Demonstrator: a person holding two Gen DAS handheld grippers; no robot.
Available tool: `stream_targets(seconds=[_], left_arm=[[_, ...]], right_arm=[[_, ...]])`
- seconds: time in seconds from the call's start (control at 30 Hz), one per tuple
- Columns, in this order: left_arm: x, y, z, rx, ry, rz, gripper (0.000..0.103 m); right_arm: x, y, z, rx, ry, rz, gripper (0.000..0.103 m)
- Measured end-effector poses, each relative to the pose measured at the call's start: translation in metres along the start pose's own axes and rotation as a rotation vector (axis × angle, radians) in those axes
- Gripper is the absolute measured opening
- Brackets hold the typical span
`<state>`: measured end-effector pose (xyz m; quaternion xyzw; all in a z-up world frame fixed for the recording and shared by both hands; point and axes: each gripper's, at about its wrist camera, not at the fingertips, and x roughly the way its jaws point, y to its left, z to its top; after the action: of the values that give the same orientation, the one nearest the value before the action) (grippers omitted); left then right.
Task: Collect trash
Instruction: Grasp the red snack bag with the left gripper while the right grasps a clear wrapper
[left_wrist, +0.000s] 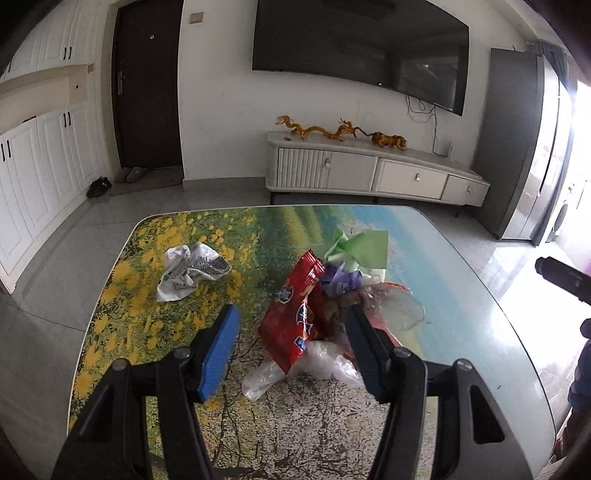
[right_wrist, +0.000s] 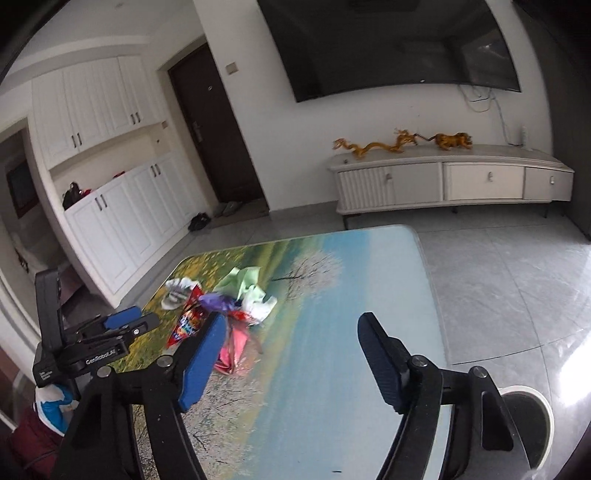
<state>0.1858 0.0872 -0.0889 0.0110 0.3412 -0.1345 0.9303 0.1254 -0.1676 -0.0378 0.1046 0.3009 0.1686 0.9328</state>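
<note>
A pile of trash lies on the picture-printed table: a red snack bag, clear plastic, a purple wrapper and green paper. A crumpled white wrapper lies apart, to the left. My left gripper is open, its fingers on either side of the red bag and plastic. My right gripper is open and empty above the table, to the right of the pile. The left gripper also shows in the right wrist view.
A white-rimmed bin stands on the floor by the table's right edge. A white TV cabinet with golden dragon figures stands against the far wall under a TV. White cupboards and a dark door are at the left.
</note>
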Motion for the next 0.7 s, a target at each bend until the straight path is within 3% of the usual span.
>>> stream_targets(seconds=[0.37,0.5,0.57,0.7], left_arm=[[0.053,0.007,0.006,-0.015,0.059,-0.029,0.056],[0.066,0.011,0.007,-0.02,0.082,-0.043,0.049],[0.071,0.014,0.007,-0.032,0.096,-0.056,0.043],[0.072,0.015,0.005,-0.037,0.103,-0.074,0.027]], right_arm=[[0.094,0.045,-0.01,-0.112,0.15,0.143,0.053],[0.118,0.053,-0.012,-0.133,0.185,0.164,0.046],[0.128,0.054,-0.015,-0.143,0.204,0.17,0.04],[0.138,0.055,-0.021,-0.149,0.238,0.162,0.011]])
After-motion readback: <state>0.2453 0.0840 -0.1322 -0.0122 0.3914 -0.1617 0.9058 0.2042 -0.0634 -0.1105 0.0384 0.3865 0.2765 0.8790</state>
